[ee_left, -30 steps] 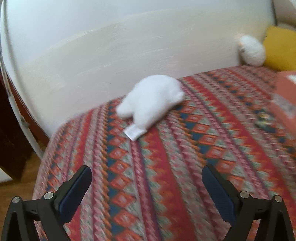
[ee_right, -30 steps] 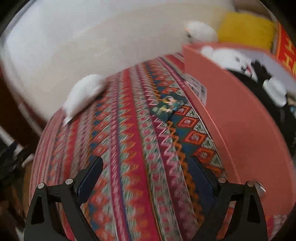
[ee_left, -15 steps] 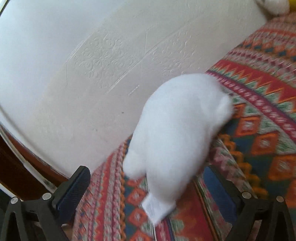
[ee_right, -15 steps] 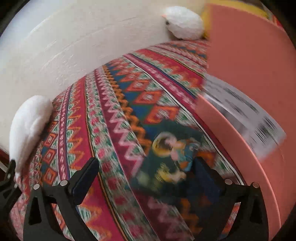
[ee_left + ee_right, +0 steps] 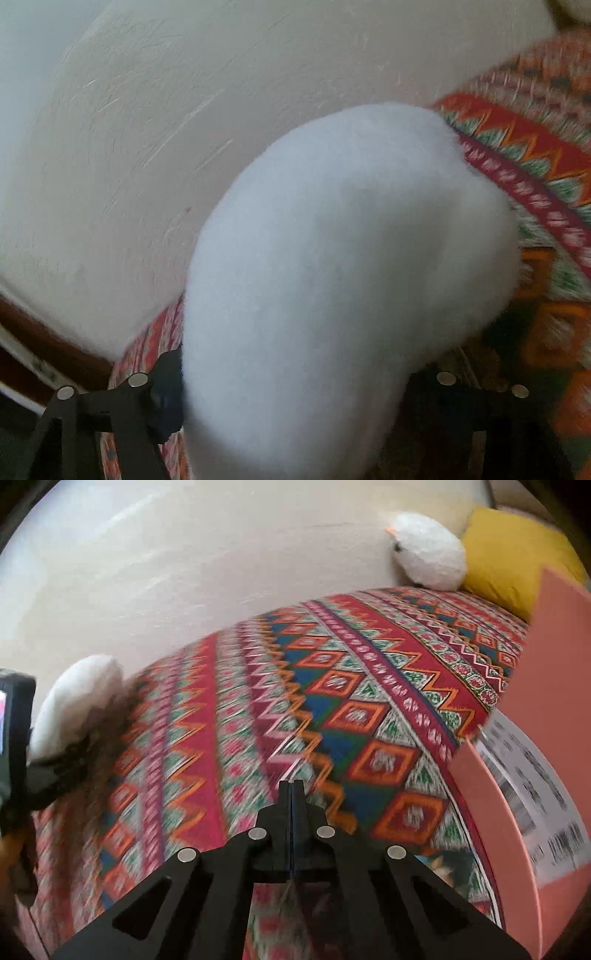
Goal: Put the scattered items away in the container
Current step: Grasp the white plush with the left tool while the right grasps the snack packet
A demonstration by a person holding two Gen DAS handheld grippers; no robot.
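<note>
Fur fills most of the left wrist view: the white plush toy [image 5: 343,280] sits between the fingers of the left gripper [image 5: 295,391], hiding the right finger almost entirely, while the left finger [image 5: 168,398] presses its side. Whether the toy is truly clamped cannot be told. It lies on the patterned blanket [image 5: 535,166] against the cream wall [image 5: 147,147]. Only the right wrist view shows the pink container [image 5: 546,738] at the right edge, cut off, and a second white plush [image 5: 428,552] beside a yellow cushion [image 5: 513,554]. The right gripper [image 5: 291,790] has its fingers pressed together over the blanket; whether anything thin lies between them is unclear.
</note>
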